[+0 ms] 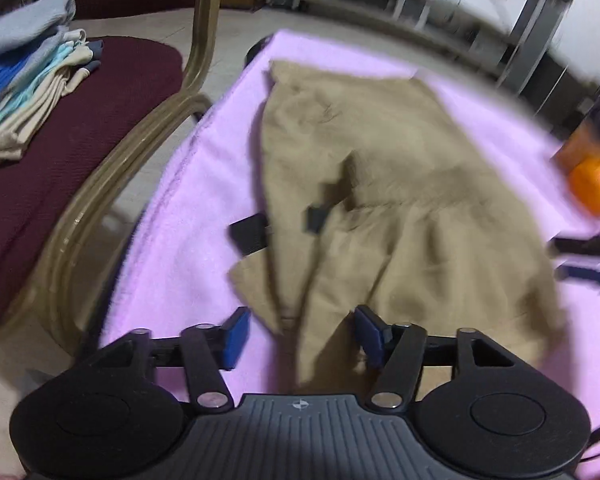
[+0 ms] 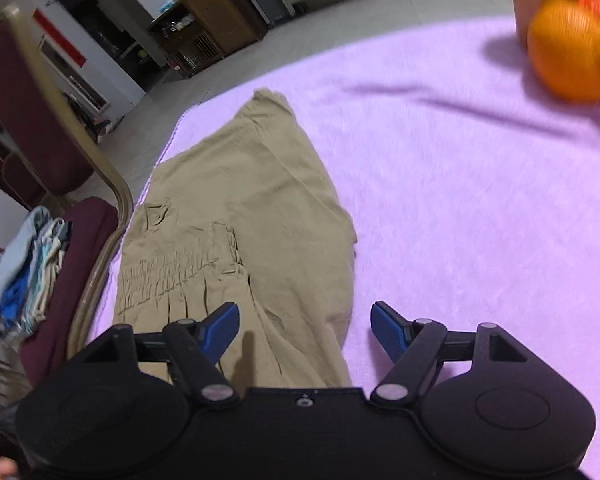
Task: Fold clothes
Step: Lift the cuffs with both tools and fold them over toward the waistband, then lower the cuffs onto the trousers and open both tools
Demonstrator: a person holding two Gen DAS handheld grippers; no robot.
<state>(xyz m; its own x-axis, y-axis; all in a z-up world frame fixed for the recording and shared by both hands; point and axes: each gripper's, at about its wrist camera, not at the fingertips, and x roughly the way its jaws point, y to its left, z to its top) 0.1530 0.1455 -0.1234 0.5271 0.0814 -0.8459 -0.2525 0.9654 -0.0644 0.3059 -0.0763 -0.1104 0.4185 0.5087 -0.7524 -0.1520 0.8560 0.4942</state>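
A tan garment [image 2: 240, 216] with a gathered elastic waistband lies rumpled on the lilac-covered table [image 2: 440, 200], near its left edge. The left gripper [image 1: 298, 334] and right gripper [image 2: 305, 330] hover over it, fingers released and gripping nothing. Only the right wrist view shows the waistband clearly; the left wrist view shows dark shapes on the cloth. A maroon chair [image 1: 80, 128] holding folded clothes [image 1: 24, 88] stands beside the table. Broad bare cloth lies right of the garment, toward an orange ball [image 2: 568, 48].

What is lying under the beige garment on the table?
A lilac cloth lies under the beige garment, showing around it. Whatever the garment covers cannot be seen.
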